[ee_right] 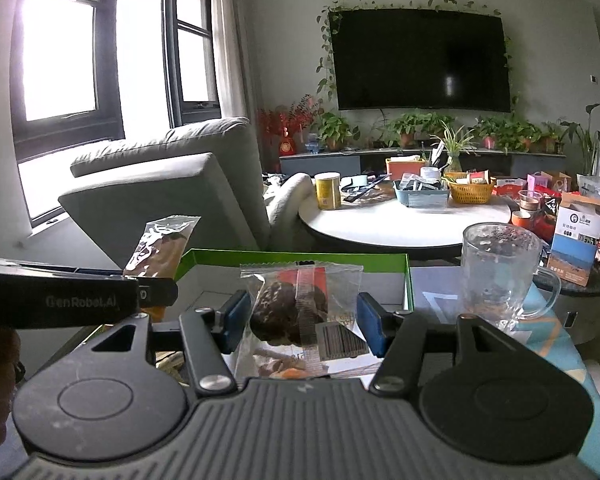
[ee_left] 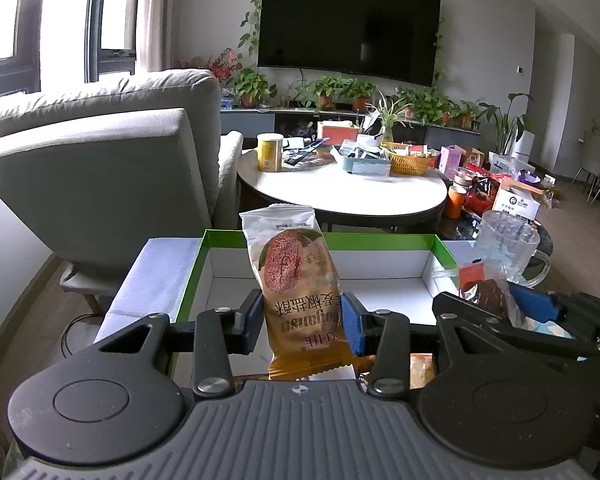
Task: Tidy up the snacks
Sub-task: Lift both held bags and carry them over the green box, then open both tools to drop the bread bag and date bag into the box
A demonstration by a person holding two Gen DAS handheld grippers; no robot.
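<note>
Round white surface (ee_left: 340,200) sitting at 12 o'clock, cluttered | green-rimmed white cardboard box (ee_left: 320,264) lying near | left tongs (ee_left: 302,320) clamping glossy orange-and-white snack packet (ee_left: 296,280) | right tongs (ee_right: 300,320) clamping crinkly clear-wrapped dark cake (ee_right: 296,312)

Home living room: wall-mounted TV (ee_right: 420,58), grey armchair (ee_left: 108,168), potted plants (ee_right: 412,126), cluttered coffee table (ee_left: 340,196).

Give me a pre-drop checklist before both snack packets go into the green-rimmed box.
1. Left gripper clamps the orange-and-white pastry packet: ok.
2. Right gripper clamps the clear packet holding a dark cake: ok.
3. Green-rimmed white cardboard box open, floor bare where visible: ok.
4. Clear glass mug stands right of the box, outside it: ok.
5. Near part of the box floor: cannot tell, hidden by grippers.
</note>
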